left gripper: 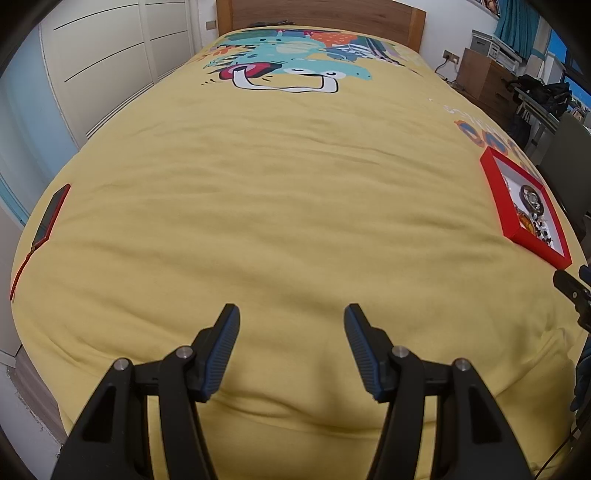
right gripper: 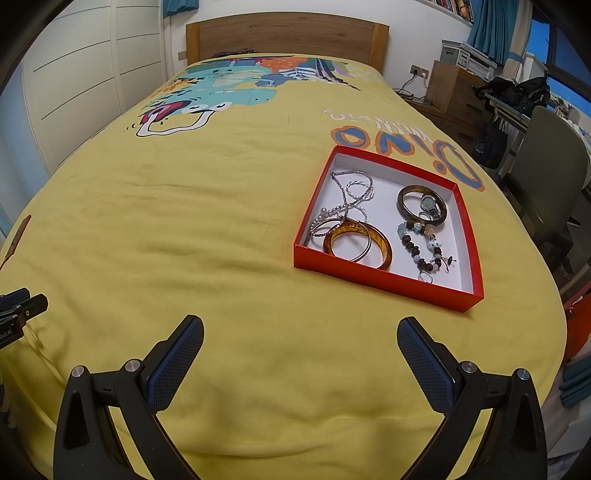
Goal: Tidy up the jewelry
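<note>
A red shallow box [right gripper: 384, 282] with a white inside lies on the yellow bedspread, ahead and right of my right gripper [right gripper: 300, 326]. It holds an amber bangle [right gripper: 384, 245], silver chains [right gripper: 354, 190], a dark bangle [right gripper: 404, 210] with a watch, a beaded bracelet [right gripper: 419, 249] and a small ring [right gripper: 425, 277]. My right gripper is open and empty, short of the box. My left gripper [left gripper: 291, 314] is open and empty over bare bedspread; the box [left gripper: 496, 206] lies far to its right.
A red-cased phone [left gripper: 51, 214] with a red cord lies at the bed's left edge. The wooden headboard [right gripper: 288, 33] is at the far end. A chair [right gripper: 554, 166], drawers and a desk stand right of the bed; wardrobe doors are on the left.
</note>
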Available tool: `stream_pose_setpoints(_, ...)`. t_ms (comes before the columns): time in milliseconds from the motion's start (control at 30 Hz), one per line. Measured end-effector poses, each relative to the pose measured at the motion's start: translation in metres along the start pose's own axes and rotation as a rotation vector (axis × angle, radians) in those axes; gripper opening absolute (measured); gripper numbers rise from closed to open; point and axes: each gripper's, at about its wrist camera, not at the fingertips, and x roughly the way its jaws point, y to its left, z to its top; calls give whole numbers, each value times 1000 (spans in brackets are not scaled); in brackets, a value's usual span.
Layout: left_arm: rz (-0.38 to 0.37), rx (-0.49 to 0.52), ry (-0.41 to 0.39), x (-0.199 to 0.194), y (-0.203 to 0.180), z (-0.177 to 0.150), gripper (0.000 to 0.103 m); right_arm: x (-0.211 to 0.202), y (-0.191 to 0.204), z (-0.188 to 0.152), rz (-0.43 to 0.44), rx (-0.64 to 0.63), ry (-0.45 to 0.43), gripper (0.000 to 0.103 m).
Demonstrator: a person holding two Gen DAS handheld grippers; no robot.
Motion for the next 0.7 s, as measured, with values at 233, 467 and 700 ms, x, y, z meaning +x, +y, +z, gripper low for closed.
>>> stream_pose_setpoints(233,0,1,0,0,0,0,57,0,1,0,0,0,0,102)
stream_pose_setpoints(467,2,2,-4,-2,-3,-1,57,-1,0,0,-1,3,-1,102)
stream_pose_setpoints(700,2,7,-12,-5,-7,-2,57,-1,-3,-1,-2,11,-2,102)
